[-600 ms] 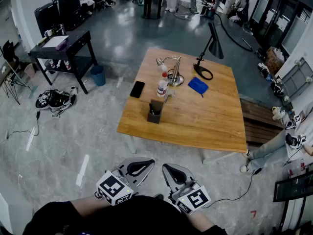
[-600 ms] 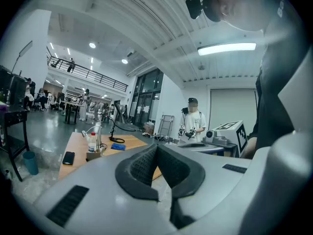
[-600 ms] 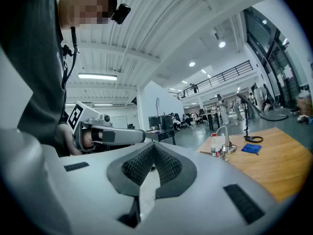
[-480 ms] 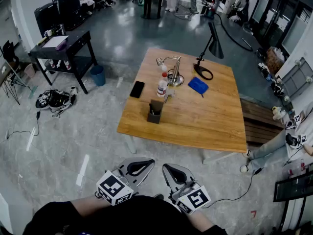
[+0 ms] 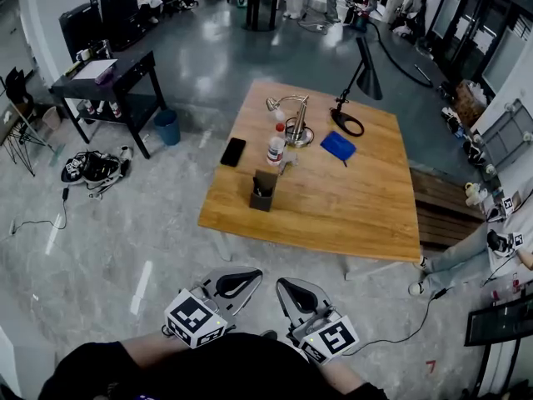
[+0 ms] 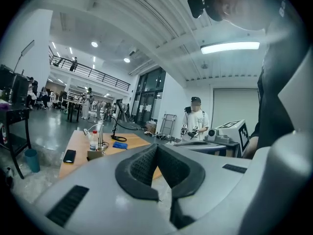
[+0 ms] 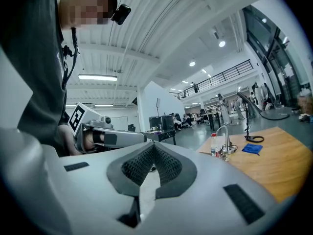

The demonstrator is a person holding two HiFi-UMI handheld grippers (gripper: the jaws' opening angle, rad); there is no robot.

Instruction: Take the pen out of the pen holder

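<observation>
Left gripper point(image 6: 157, 150), right gripper point(image 7: 153, 147): jaws closed tip to tip, nothing held, well apart from table point(image 5: 350, 211). On table: 1 pen holder point(image 5: 264, 192), 1 bottle point(image 5: 276, 145), 1 phone point(image 5: 233, 152), 1 lamp point(image 5: 360, 80).

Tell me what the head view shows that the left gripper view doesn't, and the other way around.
Head view only: both grippers seen from above, the left gripper and right gripper, held short of the wooden table, plus the bench beside it. Left gripper view only: its jaws closed together with nothing between them, a standing person in a white shirt, and the ceiling light. Both: that table, the pen holder, the phone, the bottle and the blue cloth.
</observation>
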